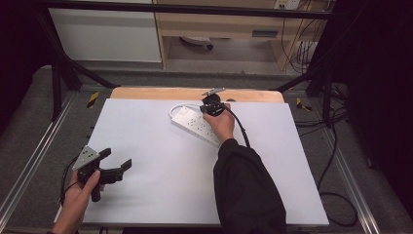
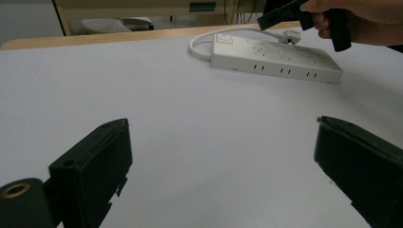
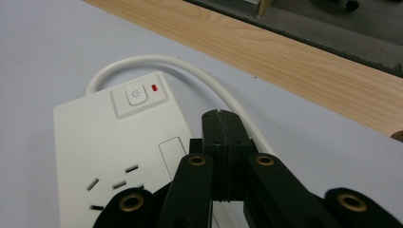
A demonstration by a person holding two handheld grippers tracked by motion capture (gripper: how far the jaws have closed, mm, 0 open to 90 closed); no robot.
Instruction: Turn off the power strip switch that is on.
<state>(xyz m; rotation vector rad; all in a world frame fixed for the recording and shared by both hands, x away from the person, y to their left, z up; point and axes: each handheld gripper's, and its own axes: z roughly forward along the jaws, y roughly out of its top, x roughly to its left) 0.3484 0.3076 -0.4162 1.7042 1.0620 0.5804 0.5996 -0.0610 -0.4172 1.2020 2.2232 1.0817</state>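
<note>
Lies at the far middle of the white table top (image 1: pixel 160 185), just before the bare wooden strip (image 1: pixel 146 93) along the back edge: a white power strip (image 1: pixel 195 126), long and flat, set slantwise. Carries a square push button (image 3: pixel 136 95) near one end with a small red mark (image 3: pixel 154 87) beside it, then rows of dark socket slots (image 3: pixel 116 184) along the top face. Shows paired slots down the long side as well (image 2: pixel 281 71). Trails a thick white cord (image 3: pixel 190 71) that leaves the button end and loops round behind the body to a white plug (image 2: pixel 290 36) resting on the table past it.

Hovers over the button end, gripped by the right hand (image 1: pixel 221 124) in a black sleeve (image 1: pixel 246 190): the right gripper (image 3: pixel 221 124), jaws pressed flat together with nothing between them, tips just beside the strip's edge and above the cord; contact cannot be told.

Rests low at the near left corner, well apart from the strip: the left gripper (image 1: pixel 116 160), jaws spread wide, only bare table top between them.
</note>
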